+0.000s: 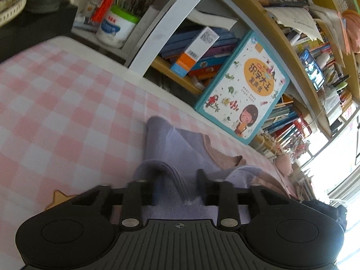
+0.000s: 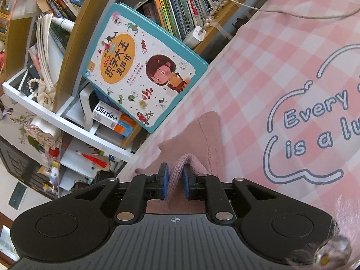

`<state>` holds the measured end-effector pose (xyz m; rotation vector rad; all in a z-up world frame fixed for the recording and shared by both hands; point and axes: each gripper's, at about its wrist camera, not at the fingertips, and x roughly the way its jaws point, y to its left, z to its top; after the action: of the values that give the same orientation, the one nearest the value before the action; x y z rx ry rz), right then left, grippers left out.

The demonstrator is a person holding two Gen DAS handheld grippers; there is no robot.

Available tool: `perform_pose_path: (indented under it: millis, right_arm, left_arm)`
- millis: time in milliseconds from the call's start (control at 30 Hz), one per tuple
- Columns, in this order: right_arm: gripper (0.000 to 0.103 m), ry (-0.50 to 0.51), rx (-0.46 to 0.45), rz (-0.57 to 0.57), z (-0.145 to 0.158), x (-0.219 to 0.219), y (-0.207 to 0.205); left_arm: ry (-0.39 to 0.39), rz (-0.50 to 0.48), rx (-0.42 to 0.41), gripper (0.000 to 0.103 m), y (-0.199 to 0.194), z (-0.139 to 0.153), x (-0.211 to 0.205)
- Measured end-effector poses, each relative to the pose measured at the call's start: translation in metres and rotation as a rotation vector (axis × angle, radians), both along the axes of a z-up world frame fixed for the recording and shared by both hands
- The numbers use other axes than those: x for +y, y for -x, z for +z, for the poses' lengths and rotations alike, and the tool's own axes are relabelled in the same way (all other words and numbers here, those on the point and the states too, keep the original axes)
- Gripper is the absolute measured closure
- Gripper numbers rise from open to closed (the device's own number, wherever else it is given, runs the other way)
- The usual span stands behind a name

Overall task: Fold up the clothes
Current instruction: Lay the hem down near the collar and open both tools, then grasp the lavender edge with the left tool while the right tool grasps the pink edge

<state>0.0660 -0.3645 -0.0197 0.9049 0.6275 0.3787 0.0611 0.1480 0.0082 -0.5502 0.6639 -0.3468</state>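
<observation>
Left hand-held gripper parted astride the lilac garment; right hand-held gripper narrowly flanks pink fold.

I am counting one knitted garment, lilac with pink trim, lying on one pink checked sheet. I am seeing two grippers, left and right, one big picture book, one white tub, one charger plug.
</observation>
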Motion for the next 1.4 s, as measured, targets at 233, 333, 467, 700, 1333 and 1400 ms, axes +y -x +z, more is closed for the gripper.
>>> perform_pose_path:
  millis: [233, 333, 467, 700, 1333, 1400]
  right_arm:
    - [0.056, 0.318, -0.151, -0.067, 0.041, 0.005, 0.014]
    - [0.055, 0.473, -0.211, -0.030, 0.048, 0.018, 0.016]
    - [0.055, 0.679, -0.281, 0.043, 0.049, 0.047, 0.019]
    - [0.054, 0.864, -0.265, 0.118, 0.033, 0.075, 0.001]
    - [0.069, 0.735, -0.255, 0.025, 0.028, 0.049, -0.001]
    - [0.069, 0.713, -0.258, 0.057, 0.028, 0.052, -0.001]
  left_arm:
    - [-0.293, 0.000, -0.207, 0.043, 0.016, 0.044, -0.023]
    - [-0.354, -0.070, -0.263, 0.045, 0.017, 0.050, -0.040]
    - [-0.420, -0.161, -0.261, 0.072, 0.011, 0.046, -0.065]
    - [-0.546, -0.159, -0.153, 0.070, -0.016, 0.015, -0.076]
    - [-0.423, -0.001, -0.222, 0.066, -0.014, 0.019, -0.030]
    - [-0.421, -0.015, -0.222, 0.064, -0.014, 0.018, -0.029]
